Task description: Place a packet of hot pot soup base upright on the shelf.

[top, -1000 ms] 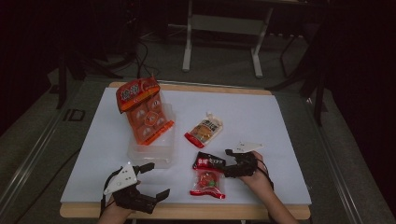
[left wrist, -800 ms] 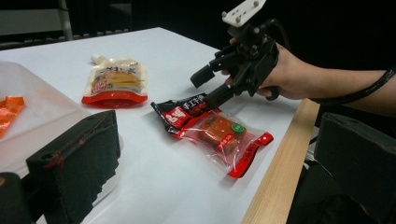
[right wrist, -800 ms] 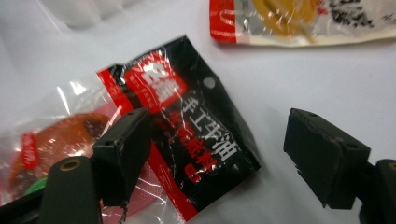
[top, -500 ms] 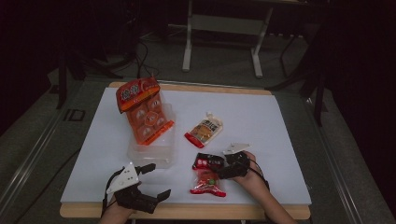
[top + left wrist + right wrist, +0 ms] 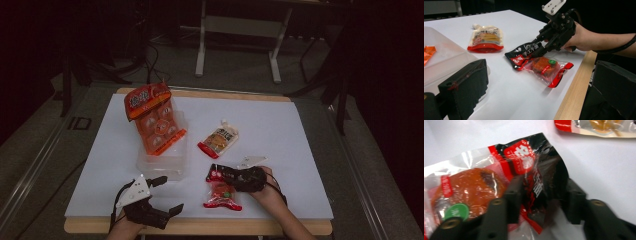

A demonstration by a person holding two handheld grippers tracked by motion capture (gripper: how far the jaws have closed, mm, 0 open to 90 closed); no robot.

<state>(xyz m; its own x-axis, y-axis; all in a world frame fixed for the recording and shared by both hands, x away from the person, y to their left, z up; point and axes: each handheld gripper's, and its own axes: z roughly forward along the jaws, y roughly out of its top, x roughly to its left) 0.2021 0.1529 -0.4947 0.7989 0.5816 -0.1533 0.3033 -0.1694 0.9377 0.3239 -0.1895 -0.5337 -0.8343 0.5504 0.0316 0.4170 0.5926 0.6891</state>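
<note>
The room around the white rectangular worktop is dark. The high view is dim and soft. The right gripper view is blurred, with glare on the glossy red-and-black plastic snack packet.

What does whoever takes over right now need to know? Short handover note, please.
Right tool: jaws have just been closing over the black top edge of the red-and-black snack pack; pack lies on the table, grip unconfirmed.
Left tool: open, empty, near the front edge.
Clear bin holds the orange multipack, leaning out. Yellow pouch lies loose mid-table.
Done: multipack binned. Left, probably: snack pack and pouch into the bin.
</note>
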